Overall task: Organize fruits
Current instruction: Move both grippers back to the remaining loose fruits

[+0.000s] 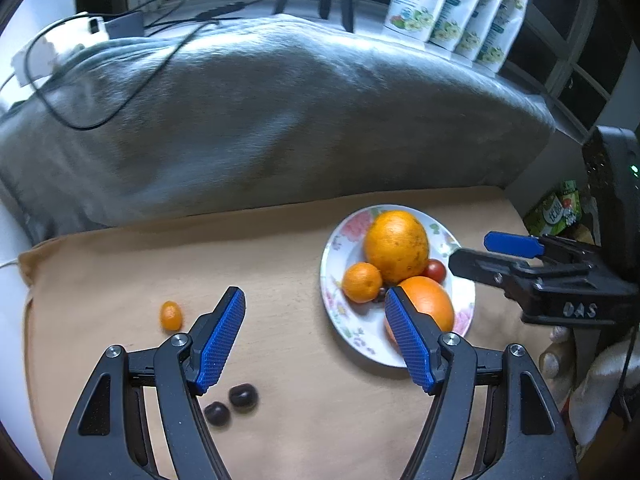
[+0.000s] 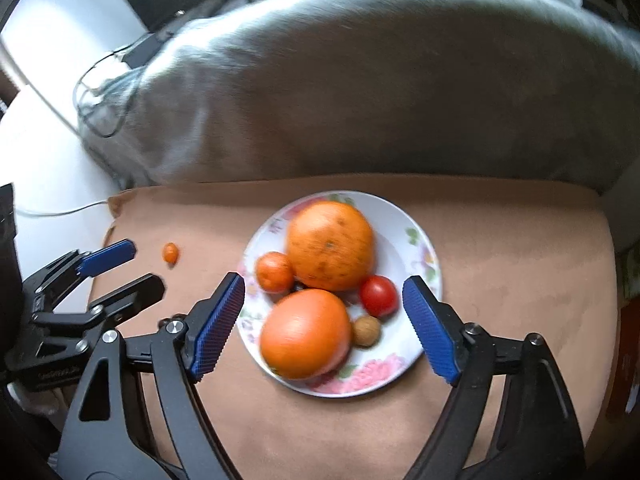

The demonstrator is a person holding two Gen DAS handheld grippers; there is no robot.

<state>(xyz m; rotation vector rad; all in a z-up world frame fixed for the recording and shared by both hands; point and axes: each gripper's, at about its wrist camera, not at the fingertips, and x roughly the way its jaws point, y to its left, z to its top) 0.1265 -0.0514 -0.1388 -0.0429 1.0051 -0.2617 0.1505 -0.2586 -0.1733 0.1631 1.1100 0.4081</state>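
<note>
two dark round fruits (image 1: pixel 231 403) nearest, loose on the tan tabletop (image 1: pixel 280 400) just below the left tool (image 1: pixel 316 312), jaws released and empty. one small orange kumquat (image 1: pixel 171 315) a little further out, off to the left, well apart from everything else.

over on the right tool (image 2: pixel 324 304), jaws spread wide, nothing gripped, hanging above the near rim of the floral plate (image 2: pixel 416 248). on that plate: a big orange fruit (image 2: pixel 306 334) closest, a walnut (image 2: pixel 366 331) touching it, a red tomato (image 2: pixel 379 295) just behind, a small mandarin (image 2: pixel 274 272) to the left, and the largest orange (image 2: pixel 330 245) at the back. all crowded, all touching. beyond, only a grey blanket (image 1: pixel 280 120) and white pouches (image 1: pixel 456 12).

looks like three strays left to collect. risks from here: round fruit rolling off the tabletop edge if nudged by a blue pad; a dark fruit squashed or squirted out of a hard pinch; a drop onto the packed pile knocking the tomato or walnut over the shallow rim; two tools clashing near the plate.
</note>
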